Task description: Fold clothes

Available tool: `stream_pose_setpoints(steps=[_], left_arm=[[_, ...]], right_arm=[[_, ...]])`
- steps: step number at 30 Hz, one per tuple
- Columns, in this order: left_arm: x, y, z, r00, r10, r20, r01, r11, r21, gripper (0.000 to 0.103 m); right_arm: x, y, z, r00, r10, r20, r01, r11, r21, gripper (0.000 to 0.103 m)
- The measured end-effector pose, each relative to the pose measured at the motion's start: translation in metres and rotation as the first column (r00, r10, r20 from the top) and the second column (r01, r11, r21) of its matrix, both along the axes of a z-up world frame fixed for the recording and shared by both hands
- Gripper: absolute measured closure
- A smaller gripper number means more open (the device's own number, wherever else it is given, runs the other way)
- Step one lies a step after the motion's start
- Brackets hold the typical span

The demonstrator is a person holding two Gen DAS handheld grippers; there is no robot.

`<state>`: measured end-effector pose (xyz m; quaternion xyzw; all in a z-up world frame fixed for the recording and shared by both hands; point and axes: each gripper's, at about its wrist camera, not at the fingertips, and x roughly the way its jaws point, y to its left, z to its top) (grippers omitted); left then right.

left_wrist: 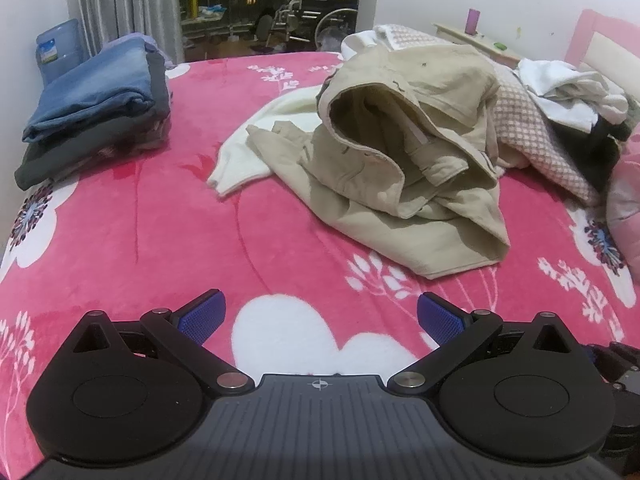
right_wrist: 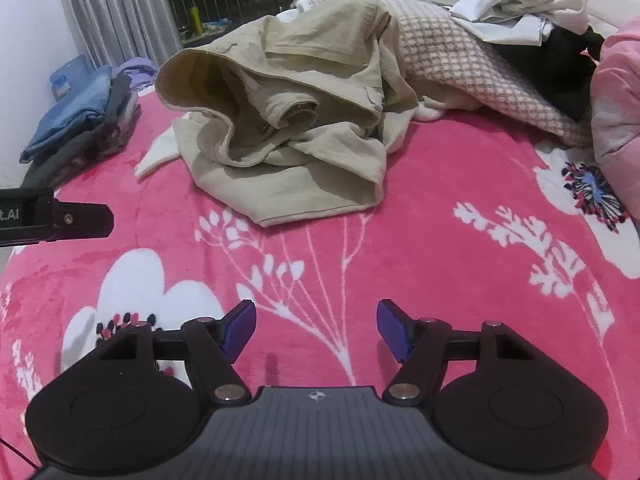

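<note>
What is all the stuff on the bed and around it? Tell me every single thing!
crumpled beige cotton trousers: one, beige, middle of the bed, unfolded
cream knit top: one, cream, partly under the trousers
folded clothes stack: one pile, blue denim on top, dark grey below, left side of the bed
pink-and-white checked garment: one, behind the trousers
white crumpled clothes: a heap, count unclear, far right
black garment: one, beside the white heap
pink floral fleece blanket: one, covers the bed
blue water jug: one, by the left wall
grey curtain: one, back left
left hand-held gripper: one, black, blue pads, open, empty
right hand-held gripper: one, black, blue pads, open, empty
</note>
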<state>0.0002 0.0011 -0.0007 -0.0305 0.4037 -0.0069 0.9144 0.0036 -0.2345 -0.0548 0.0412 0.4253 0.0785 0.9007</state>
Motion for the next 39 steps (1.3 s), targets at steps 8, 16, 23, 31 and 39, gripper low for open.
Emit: stream_pose_setpoints(steps=[8, 16, 23, 31, 39], left_arm=[[0.000, 0.009, -0.006, 0.999, 0.031, -0.008, -0.031, 0.999, -0.006, 0.000], [0.001, 0.013, -0.008, 0.998, 0.061, -0.006, -0.061, 0.998, 0.004, 0.000], [-0.003, 0.009, -0.007, 0.999, 0.033, 0.008, -0.033, 0.999, 0.004, 0.000], [-0.006, 0.009, -0.007, 0.999, 0.021, 0.025, -0.020, 1.000, -0.012, 0.000], [-0.005, 0.011, -0.009, 0.999, 0.025, 0.022, -0.025, 0.999, -0.020, 0.000]], right_arm=[[0.003, -0.012, -0.003, 1.000, 0.018, 0.005, -0.018, 1.000, 0.012, 0.031], [0.002, 0.004, -0.002, 1.000, -0.001, 0.012, 0.002, 0.999, -0.040, 0.031], [0.003, 0.007, -0.002, 1.000, -0.004, 0.014, 0.005, 0.999, -0.051, 0.030], [0.003, 0.009, -0.002, 1.000, -0.006, 0.015, 0.007, 0.998, -0.061, 0.030], [0.003, 0.010, -0.004, 1.000, -0.004, 0.013, 0.005, 0.998, -0.066, 0.030]])
